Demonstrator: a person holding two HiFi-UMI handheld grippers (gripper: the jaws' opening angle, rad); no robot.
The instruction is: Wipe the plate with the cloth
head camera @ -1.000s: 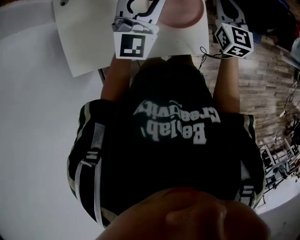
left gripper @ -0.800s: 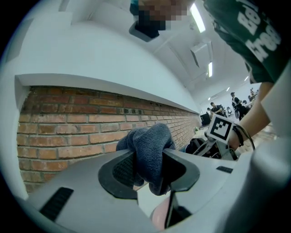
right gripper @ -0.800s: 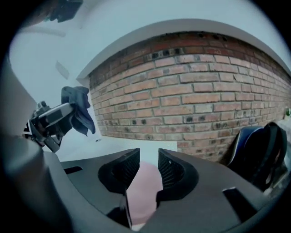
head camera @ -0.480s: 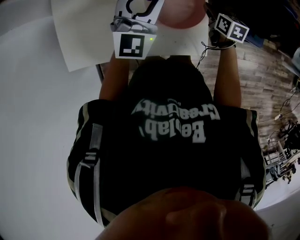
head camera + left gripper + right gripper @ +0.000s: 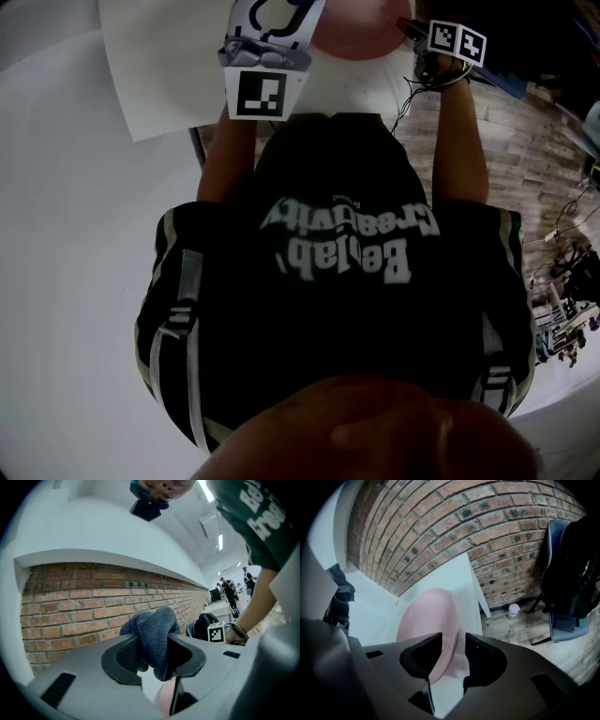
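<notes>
Blue-grey cloth [image 5: 154, 632] bunched, pinched tight between jaws of left gripper [image 5: 153, 656]; pink shows just below. Pink plate [image 5: 423, 616] lies flat on white table [image 5: 457, 581] near its edge, between two grippers in head view. Jaws of right gripper [image 5: 453, 651] spread, just been opening; plate rim sits in gap, pads not pressing it. Brick wall [image 5: 70, 606] behind table.

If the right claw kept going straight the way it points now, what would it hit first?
The pink plate: its near rim lies right ahead, in the gap of the right claw, whose jaws have just been opening and do not press it. Depth is hard to judge.
</notes>
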